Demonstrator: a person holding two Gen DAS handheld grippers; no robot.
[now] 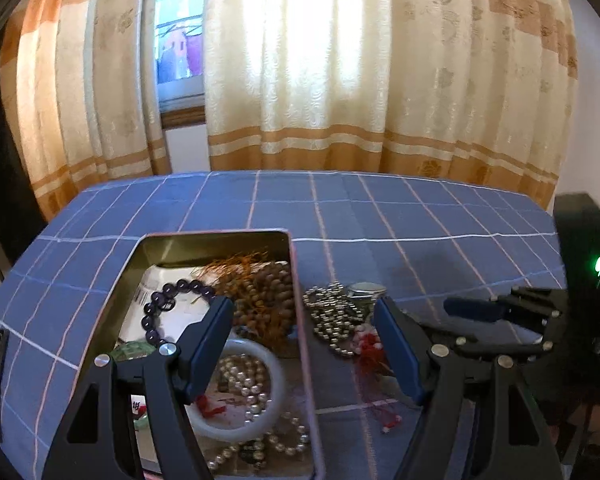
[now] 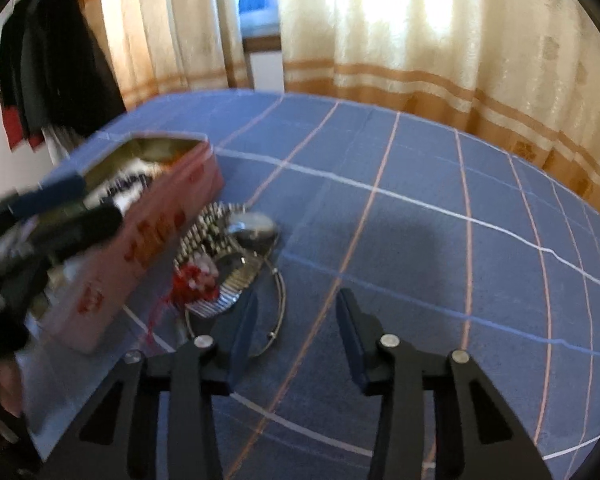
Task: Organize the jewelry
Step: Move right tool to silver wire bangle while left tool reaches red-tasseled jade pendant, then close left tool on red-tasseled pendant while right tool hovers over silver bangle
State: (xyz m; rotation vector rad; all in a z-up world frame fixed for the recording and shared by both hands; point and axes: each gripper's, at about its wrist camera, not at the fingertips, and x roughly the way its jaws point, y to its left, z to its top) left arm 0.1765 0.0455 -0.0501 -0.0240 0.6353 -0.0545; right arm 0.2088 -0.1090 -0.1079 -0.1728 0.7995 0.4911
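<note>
Along lower left of the right view, pink tin [image 2: 148,240] bears red lettering, blurred, unreadable. Jewelry pile [image 2: 220,256] just beside it. Right tool [image 2: 298,332] open, empty; left tool [image 1: 304,344] open over tin rim.

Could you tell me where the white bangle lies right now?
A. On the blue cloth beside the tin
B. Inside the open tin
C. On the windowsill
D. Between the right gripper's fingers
B: the left wrist view shows the bangle inside the tin, ringing some pearls.
</note>
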